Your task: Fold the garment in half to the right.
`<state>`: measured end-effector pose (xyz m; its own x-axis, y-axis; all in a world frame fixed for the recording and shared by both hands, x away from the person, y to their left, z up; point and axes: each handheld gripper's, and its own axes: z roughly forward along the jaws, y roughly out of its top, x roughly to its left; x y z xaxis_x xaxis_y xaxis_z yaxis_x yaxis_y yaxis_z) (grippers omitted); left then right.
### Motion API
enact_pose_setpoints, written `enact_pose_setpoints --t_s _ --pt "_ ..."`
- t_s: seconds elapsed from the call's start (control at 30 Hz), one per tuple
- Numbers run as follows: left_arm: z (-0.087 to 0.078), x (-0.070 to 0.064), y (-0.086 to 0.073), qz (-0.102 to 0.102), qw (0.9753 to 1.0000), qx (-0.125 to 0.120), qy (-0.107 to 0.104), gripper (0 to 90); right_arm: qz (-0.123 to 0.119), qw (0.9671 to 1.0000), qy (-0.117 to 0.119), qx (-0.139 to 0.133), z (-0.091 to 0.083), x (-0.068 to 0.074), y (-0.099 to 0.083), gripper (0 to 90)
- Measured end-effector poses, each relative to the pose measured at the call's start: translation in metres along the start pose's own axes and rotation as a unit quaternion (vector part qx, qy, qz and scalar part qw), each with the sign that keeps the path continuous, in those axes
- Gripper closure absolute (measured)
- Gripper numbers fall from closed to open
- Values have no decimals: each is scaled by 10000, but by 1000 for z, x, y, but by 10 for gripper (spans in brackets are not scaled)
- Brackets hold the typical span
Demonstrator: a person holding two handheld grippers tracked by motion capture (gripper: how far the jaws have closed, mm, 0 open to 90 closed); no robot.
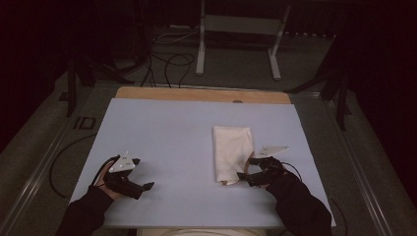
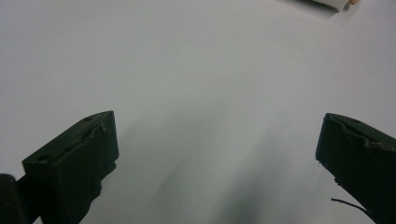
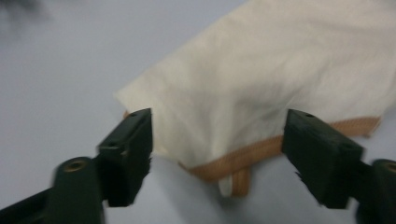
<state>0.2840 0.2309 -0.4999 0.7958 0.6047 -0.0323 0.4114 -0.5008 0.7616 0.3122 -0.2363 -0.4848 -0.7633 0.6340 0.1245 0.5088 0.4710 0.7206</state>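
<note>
A folded cream cloth (image 1: 231, 152) with a tan border strip lies on the pale blue table top (image 1: 172, 132), right of centre. My right gripper (image 1: 247, 168) stands open at the cloth's near right corner; in the right gripper view its jaws straddle the cloth (image 3: 261, 93) and the tan hem (image 3: 243, 161) without closing on it. My left gripper (image 1: 142, 174) rests open at the near left of the table, well apart from the cloth. Bare table surface (image 2: 196, 93) lies between its jaws in the left gripper view, and a corner of the cloth (image 2: 331, 3) peeks in at the top edge.
A wooden strip (image 1: 201, 94) runs along the table's far edge. Beyond it stand a white metal frame (image 1: 241, 34) and dark cables (image 1: 167, 64) on the floor. Black stands (image 1: 339, 88) flank the table on both sides.
</note>
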Motion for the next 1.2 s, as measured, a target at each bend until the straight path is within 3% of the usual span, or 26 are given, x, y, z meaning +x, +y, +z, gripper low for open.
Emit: enact_pose_setpoints --t_s 0.07,0.33,0.6,0.73,0.83,1.2 --pt "0 0 0 -12 10000 -14 1 0 -62 10000 8 -61 -1 0 3 165" --pt "-1 0 0 5 10000 -7 5 0 -185 9993 108 -297 0 -2 19 132" --pt "-1 1 0 -10 10000 -29 -14 0 -209 9994 155 -232 0 -9 26 97" --pt "-2 1 0 -7 10000 -34 -9 0 -169 9994 210 -194 -2 -10 23 93" --pt "-3 1 0 -1 10000 -40 -10 0 -210 9994 121 -227 -6 -10 19 93" --pt "-3 1 0 6 10000 -33 -11 0 -130 9992 106 -376 -17 -7 -10 92"
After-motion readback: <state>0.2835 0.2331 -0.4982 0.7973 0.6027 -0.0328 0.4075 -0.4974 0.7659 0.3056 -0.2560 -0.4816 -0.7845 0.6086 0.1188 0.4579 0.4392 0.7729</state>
